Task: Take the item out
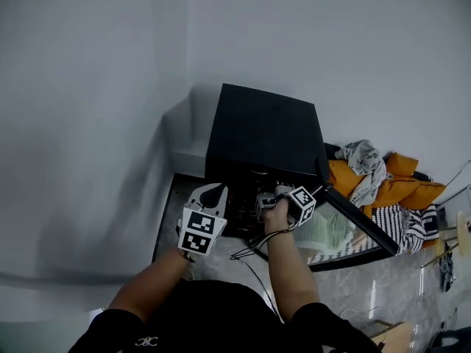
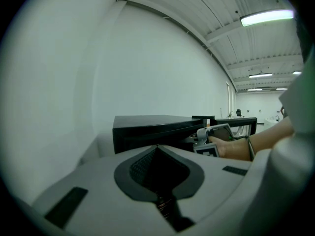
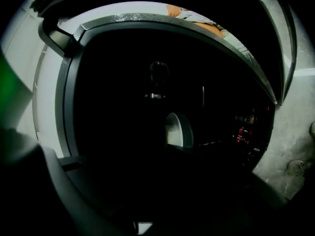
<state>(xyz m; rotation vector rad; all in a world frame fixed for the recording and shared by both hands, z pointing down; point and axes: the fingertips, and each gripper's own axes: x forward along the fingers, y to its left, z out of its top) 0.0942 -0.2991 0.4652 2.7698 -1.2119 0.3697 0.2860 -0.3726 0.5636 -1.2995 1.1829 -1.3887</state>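
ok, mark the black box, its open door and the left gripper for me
black box (image 1: 265, 127), head view, middle of its top panel
open door (image 1: 362, 220), head view, its dark frame edge
left gripper (image 1: 214, 192), head view, at its closed jaw tips

Head view looks down on black box (image 1: 261, 131); both gripper views face it closely.
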